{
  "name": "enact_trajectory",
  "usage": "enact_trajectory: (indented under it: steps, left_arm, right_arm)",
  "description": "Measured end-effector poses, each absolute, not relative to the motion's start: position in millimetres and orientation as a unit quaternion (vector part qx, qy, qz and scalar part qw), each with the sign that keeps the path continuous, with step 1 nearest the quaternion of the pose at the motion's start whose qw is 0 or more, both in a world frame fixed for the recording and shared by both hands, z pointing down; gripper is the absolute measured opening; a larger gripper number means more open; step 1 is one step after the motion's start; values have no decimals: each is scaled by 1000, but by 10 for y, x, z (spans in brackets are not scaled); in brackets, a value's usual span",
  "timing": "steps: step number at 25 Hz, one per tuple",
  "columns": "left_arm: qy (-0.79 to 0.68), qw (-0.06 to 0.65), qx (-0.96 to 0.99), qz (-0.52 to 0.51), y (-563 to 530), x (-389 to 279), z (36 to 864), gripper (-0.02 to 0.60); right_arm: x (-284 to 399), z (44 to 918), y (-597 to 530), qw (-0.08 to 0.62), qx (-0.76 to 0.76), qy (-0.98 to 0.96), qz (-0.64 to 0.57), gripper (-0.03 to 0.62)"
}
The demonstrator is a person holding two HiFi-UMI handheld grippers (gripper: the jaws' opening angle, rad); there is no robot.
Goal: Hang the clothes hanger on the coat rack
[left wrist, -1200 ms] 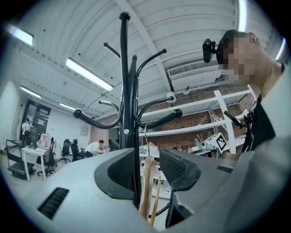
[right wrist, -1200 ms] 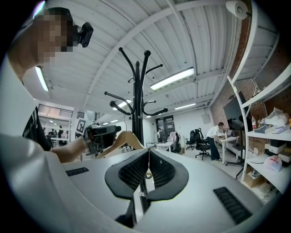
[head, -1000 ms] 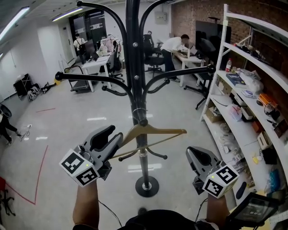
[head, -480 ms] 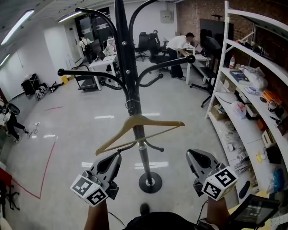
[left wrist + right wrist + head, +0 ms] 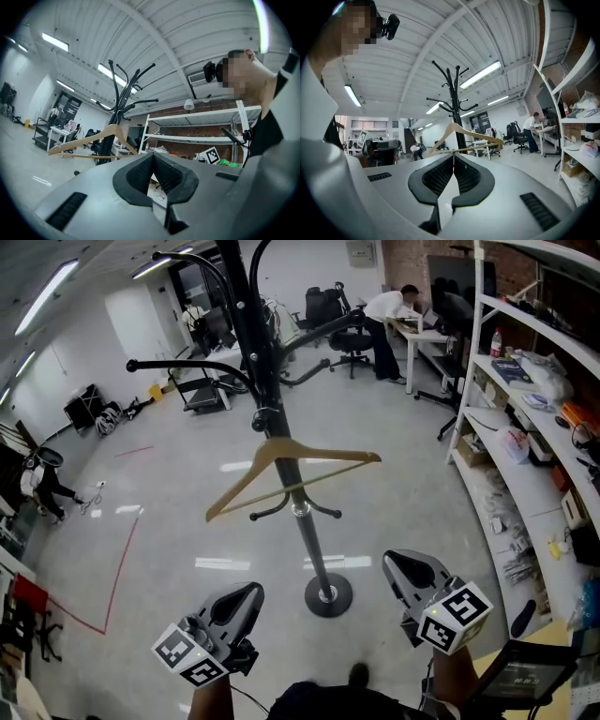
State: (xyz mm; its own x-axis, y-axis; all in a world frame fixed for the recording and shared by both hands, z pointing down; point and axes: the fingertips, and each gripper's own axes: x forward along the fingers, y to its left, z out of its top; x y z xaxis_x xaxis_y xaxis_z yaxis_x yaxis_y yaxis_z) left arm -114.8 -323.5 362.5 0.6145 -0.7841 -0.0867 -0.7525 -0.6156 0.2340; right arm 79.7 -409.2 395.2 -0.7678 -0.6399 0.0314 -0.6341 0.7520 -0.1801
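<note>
The pale wooden clothes hanger (image 5: 291, 474) is hanging tilted on the tall black metal coat rack (image 5: 246, 343), so I think it is risking a slip off. The left gripper (image 5: 247, 593) and the right gripper (image 5: 397, 564) are both sitting closed and empty.

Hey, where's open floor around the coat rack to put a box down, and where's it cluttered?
Bare floor lies left of the coat rack base, out to the red floor tape, and between that base and the shelving unit. The shelves are crowded, and desks and chairs fill the far end.
</note>
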Motion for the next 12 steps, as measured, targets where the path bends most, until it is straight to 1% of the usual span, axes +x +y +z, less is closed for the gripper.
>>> enact_trajectory:
  steps: [4, 12]
  left_arm:
    - [-404, 99, 900, -127, -2852, -1190, 3570, 0]
    - [-369, 74, 917, -132, -1941, -1433, 3646, 0]
  right_arm:
    - [699, 3908, -3796, 21, -343, 935, -86, 6]
    - [424, 3840, -2912, 13, -365, 928, -74, 6]
